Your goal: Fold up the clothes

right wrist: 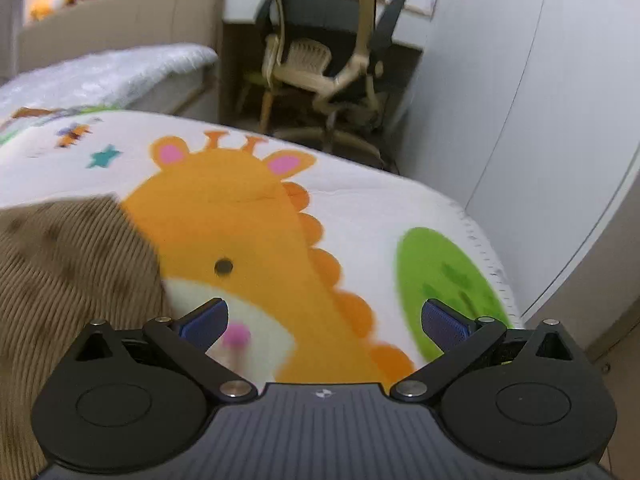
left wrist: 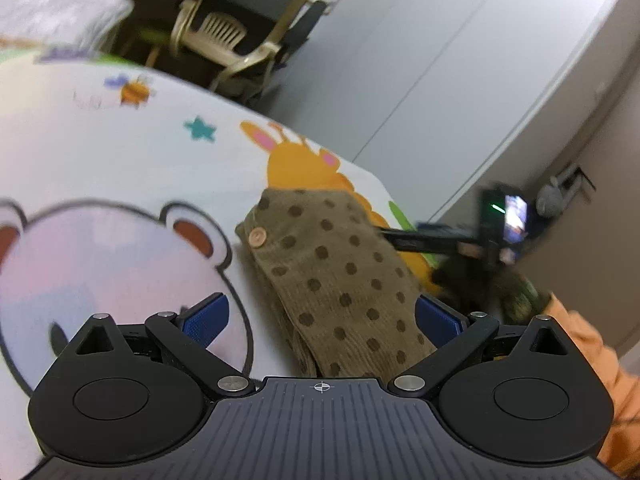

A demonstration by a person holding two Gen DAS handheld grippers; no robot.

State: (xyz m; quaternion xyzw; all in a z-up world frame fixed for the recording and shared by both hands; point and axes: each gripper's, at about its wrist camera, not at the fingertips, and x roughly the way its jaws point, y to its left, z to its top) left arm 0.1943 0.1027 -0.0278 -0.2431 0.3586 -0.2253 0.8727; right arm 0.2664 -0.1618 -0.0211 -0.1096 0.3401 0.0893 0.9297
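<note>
Blanket (right wrist: pixel 360 208) with cartoon animals covering bed. Brown dotted corduroy garment (left wrist: pixel 336 280) lying folded on it, beside giraffe print. Left gripper (left wrist: pixel 320 320) hovering spread wide over garment, empty. Right gripper (right wrist: pixel 324 320) gaping over giraffe, holding nothing.

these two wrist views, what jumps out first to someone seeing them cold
The brown polka-dot corduroy garment, folded into a long strip with a round button, lies on the cartoon blanket just ahead of the open left tongs. The blanket's big orange giraffe fills the right wrist view, with the right tongs open and empty.
</note>
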